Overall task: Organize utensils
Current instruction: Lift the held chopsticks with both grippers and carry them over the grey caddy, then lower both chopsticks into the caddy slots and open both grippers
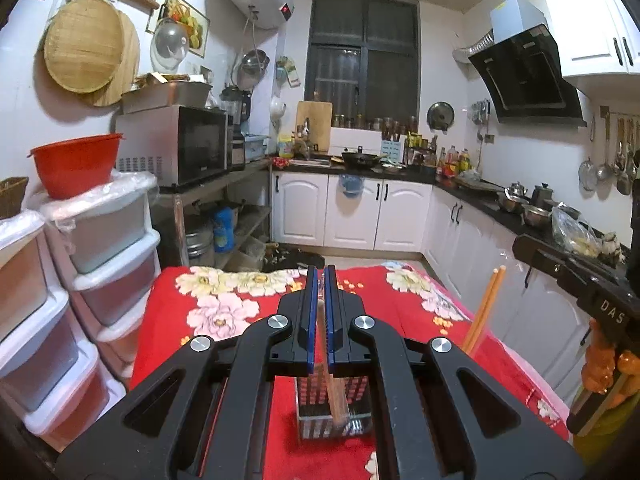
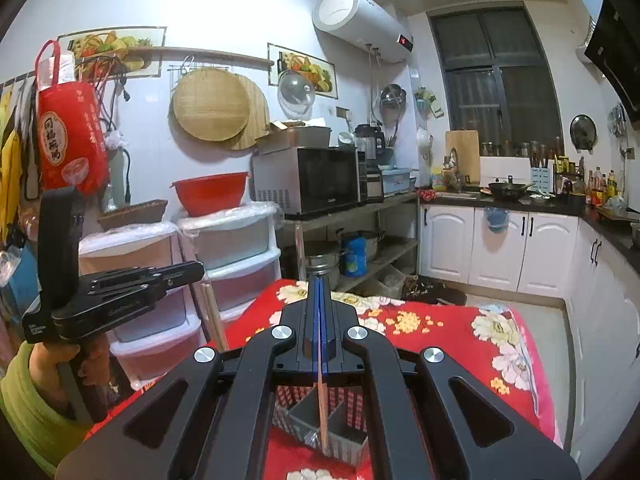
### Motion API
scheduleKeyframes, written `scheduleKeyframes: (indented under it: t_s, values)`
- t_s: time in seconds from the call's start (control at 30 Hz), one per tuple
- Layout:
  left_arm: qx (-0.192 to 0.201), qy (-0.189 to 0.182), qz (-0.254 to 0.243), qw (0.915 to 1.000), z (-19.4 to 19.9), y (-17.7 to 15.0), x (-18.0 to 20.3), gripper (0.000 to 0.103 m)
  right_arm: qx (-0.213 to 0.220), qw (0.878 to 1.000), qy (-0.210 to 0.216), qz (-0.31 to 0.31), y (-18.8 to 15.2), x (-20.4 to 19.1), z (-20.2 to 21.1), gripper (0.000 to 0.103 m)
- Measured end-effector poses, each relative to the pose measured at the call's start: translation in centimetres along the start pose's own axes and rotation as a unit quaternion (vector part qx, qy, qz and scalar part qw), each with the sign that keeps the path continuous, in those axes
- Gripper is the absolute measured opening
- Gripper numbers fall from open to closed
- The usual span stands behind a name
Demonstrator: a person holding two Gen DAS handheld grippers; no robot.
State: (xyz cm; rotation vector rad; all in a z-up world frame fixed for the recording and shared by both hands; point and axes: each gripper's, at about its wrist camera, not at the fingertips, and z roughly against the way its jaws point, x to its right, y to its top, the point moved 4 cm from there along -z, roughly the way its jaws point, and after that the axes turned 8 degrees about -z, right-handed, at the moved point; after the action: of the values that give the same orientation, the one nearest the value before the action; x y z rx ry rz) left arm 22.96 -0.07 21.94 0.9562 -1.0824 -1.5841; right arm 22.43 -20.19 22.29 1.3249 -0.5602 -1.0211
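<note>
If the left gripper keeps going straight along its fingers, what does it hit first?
Nothing close: the left gripper points over the red floral cloth toward the white cabinets, though depth is unclear.

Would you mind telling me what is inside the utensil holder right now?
The utensil holder shows a divider and the lower ends of chopsticks reaching into it. Its floor and front compartments are hidden behind the right gripper.

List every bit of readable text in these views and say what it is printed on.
"DAS": right gripper body, white letters; any more is cut off.
Large Chinese characters: red bag on the wall, too distorted to transcribe surely.
Red display on water heater: too blurred.
Small print on left gripper body: too small.
</note>
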Motion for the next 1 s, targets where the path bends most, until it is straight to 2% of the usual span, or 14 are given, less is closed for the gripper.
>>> scheduleKeyframes:
  t_s: [0.13,0.3,0.63,1.0]
  values:
    - [0.007,0.015,-0.002,0.9999,-0.7,0.8,-0.4,0.0,0.002,1.0,-0.003,-0.001,0.6,0.2,-1.0,0.001]
    - [-0.002,0.016,0.002,0.9999,-2.6,0.8,-0.7,0.0,-0.003,1.0,-0.001,-0.009,0.9,0.9,-2.4,0.001]
    - [-0.04,0.011,0.021,0.9989,-6.8,-2.0,-1.0,0.0,-0.035,0.999,0.003,-0.022,-0.7,2.2,-5.7,0.001]
    - [-0.07,0.016,0.031,0.9969,-9.3,-4.7,-0.7,0.0,-0.069,0.997,0.012,-0.028,-2.9,4.4,-8.7,0.001]
